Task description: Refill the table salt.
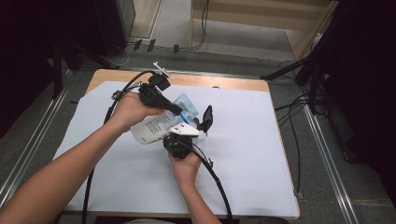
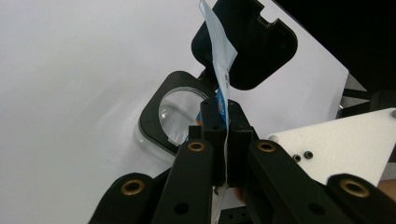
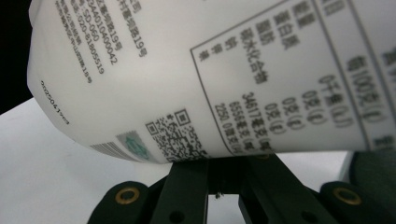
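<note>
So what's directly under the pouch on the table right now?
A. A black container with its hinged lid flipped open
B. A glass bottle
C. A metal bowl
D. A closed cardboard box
A: in the left gripper view, the black container sits on the white table cover with its lid raised, right below the pouch that the left gripper pinches.

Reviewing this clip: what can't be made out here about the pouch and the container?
- White pouch: its middle is hidden in the high view by the left gripper.
- Black-rimmed container: contents unclear in the left gripper view; jaws and pouch edge cover part.
- Pouch print: cut off by the right gripper view's edges.
</note>
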